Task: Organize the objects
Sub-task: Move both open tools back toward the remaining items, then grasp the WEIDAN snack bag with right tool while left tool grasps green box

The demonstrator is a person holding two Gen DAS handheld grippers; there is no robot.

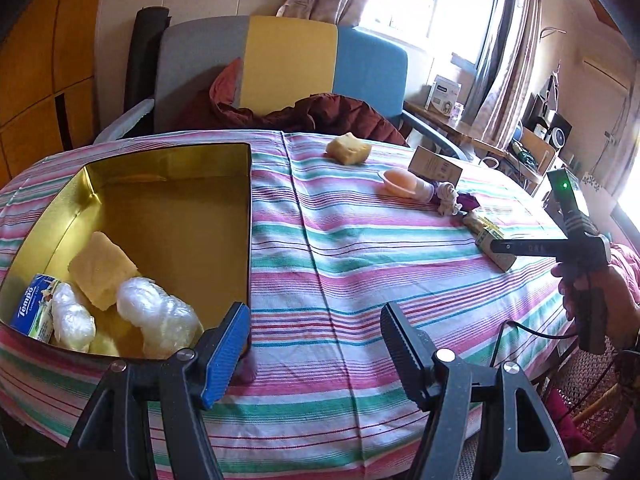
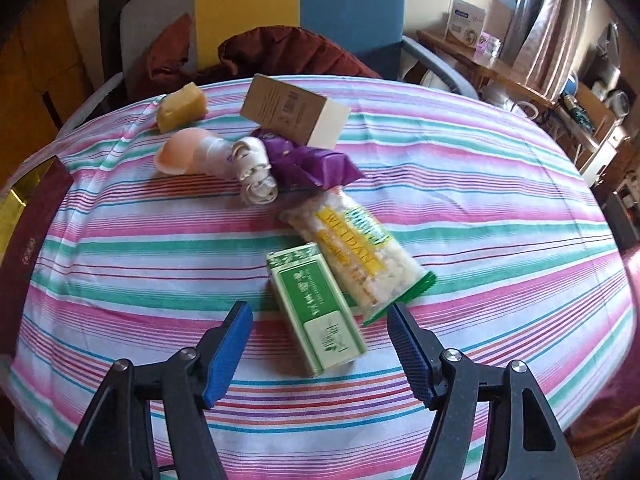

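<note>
A gold tin stands open on the striped tablecloth at the left. Inside it lie a yellow sponge, two clear plastic bundles and a blue tissue pack. My left gripper is open and empty, just right of the tin's near corner. My right gripper is open above a green box, and its pads do not touch the box. A snack packet lies against the box. Behind are a purple packet, a white roll, a peach-capped bottle, a second sponge and a brown carton.
A chair with grey, yellow and blue panels and a dark red jacket stands behind the table. A hand holds the right gripper at the table's right edge, where a cable trails. Shelves with clutter stand under the window.
</note>
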